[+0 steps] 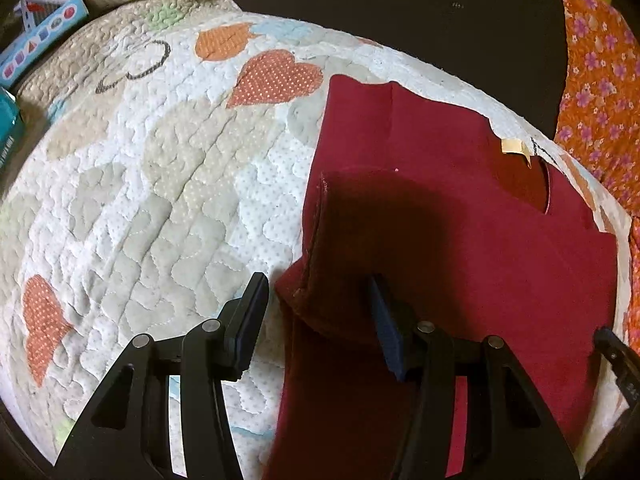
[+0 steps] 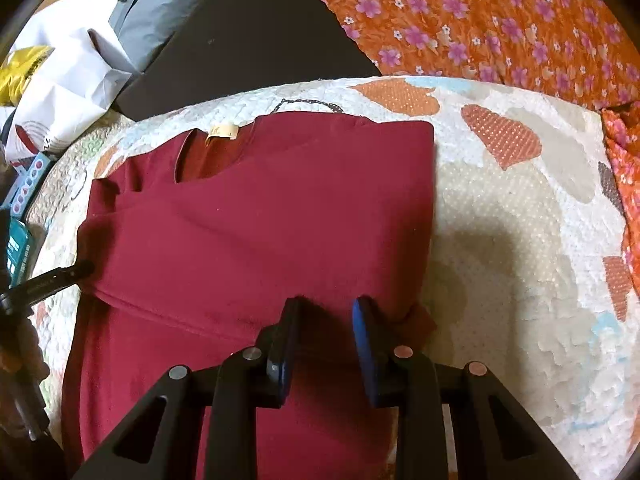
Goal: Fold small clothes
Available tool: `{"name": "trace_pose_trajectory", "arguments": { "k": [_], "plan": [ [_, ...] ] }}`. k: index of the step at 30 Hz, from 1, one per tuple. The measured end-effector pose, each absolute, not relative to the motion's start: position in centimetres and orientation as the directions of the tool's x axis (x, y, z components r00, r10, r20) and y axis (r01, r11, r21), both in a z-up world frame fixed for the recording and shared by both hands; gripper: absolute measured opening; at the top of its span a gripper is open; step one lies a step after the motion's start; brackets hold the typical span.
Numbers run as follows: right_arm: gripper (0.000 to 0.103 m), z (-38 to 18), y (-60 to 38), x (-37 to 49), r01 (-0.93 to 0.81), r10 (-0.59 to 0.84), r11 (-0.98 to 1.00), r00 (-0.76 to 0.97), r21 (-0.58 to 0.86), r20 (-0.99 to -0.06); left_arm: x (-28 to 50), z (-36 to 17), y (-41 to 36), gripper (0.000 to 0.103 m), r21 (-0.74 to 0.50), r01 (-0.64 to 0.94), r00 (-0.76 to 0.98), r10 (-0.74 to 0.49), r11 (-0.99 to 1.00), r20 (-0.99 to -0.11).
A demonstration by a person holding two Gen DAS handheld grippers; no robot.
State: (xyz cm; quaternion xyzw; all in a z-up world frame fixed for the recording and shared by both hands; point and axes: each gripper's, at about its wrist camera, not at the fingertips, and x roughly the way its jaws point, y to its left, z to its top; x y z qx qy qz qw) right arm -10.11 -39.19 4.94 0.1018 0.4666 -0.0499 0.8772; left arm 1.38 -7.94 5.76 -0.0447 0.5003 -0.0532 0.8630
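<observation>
The left gripper (image 1: 318,286) hangs released, fingers spread over the left edge of the dark red shirt (image 1: 460,240), one above the quilt (image 1: 160,180), the other over the cloth. The shirt lies partly folded on the heart-patterned quilt, its neck label (image 2: 222,131) at the far side. The right gripper (image 2: 326,304) has its fingers narrowly parted above the shirt's near right corner; whether they pinch cloth, I cannot tell.
</observation>
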Motion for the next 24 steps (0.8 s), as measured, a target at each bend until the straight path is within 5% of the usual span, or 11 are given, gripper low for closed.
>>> {"name": "trace_pose_trajectory", "arguments": {
  "k": [24],
  "plan": [
    [0.026,3.3,-39.5,-11.9,0.228,0.000,0.964,0.523,0.139,-0.852,0.0,6.4,-8.6,0.051,-0.076,0.078,0.517,-0.105,0.994,-0.849]
  ]
}}
